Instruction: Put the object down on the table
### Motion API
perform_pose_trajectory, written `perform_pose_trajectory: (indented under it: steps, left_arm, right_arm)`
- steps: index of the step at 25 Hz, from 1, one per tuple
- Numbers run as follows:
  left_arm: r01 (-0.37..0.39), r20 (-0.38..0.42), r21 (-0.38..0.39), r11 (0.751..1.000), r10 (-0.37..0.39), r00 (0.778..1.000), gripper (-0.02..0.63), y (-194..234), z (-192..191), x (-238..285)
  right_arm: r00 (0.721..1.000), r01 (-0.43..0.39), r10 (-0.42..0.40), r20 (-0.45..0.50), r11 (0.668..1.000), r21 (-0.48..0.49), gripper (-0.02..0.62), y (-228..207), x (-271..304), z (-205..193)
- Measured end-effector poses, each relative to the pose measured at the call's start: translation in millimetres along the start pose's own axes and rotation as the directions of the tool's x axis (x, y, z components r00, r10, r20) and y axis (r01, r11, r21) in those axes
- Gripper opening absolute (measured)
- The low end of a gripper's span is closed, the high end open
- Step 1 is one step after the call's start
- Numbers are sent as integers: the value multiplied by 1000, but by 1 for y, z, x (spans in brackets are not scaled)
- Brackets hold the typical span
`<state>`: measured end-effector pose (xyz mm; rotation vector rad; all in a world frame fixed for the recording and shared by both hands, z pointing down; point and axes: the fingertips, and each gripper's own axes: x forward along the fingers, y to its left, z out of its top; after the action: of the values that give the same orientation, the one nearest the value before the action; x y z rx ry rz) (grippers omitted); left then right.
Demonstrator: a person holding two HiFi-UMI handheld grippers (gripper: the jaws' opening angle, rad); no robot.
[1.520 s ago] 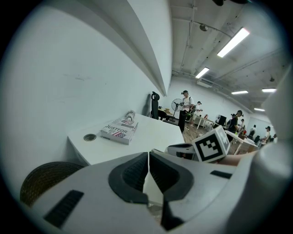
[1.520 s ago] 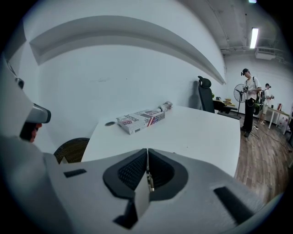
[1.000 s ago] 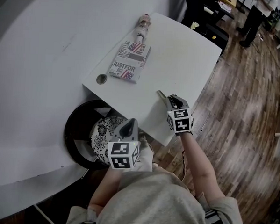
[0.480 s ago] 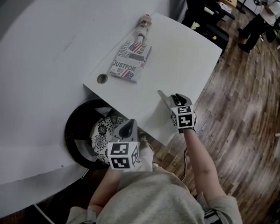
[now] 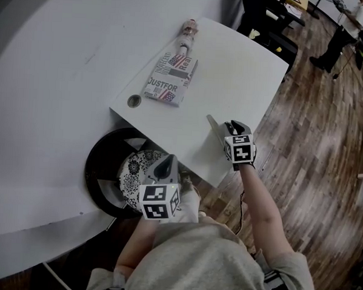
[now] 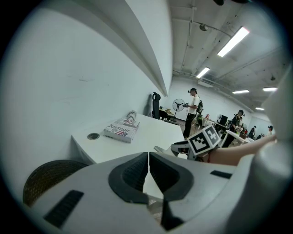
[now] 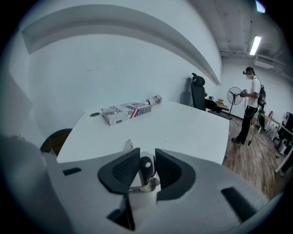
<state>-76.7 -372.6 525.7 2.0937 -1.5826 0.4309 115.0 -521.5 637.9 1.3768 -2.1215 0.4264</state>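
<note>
A small tool with a black handle (image 7: pixel 146 165) and a pale blade (image 5: pixel 213 125) lies low over the near right part of the white table (image 5: pixel 240 65). My right gripper (image 5: pixel 226 128) is at its handle. Its jaws have just been opening. In the right gripper view the handle sits between the pads (image 7: pixel 123 170) with slight gaps, so my right gripper (image 7: pixel 147 172) is open. My left gripper (image 5: pixel 166 166) hangs off the table's near edge over a black round bin. In the left gripper view my left gripper (image 6: pixel 149 170) is shut with nothing in it.
A printed packet (image 5: pixel 170 80) and a small bottle-like thing (image 5: pixel 187 31) lie at the table's far left, with a round cable hole (image 5: pixel 133 100) beside them. The black bin (image 5: pixel 101 173) holds patterned cloth. A curved white wall runs along the left. People stand on the wood floor at the right.
My right gripper has shifted slightly to the right along the table's near part, the tool going with it. My left gripper has stayed where it was.
</note>
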Motion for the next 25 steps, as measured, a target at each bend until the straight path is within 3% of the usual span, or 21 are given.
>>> perform_pose_trajectory:
  steps: [5,17,25]
  left_arm:
    - [-2,9,6,1000,2,1000,11,-2,0,-10]
    - [0,63,10,1000,0,998,11,-30,-7,-50]
    - [5,101,15,1000,-6,995,11,-58,-17,-87]
  right_arm:
    - [999,45,-45,21,999,1,104,-3,-13,6]
    - [989,-5,12,145,999,-45,97,31,-109,20]
    - [971,-20,32,237,998,-55,53,57,-193,15]
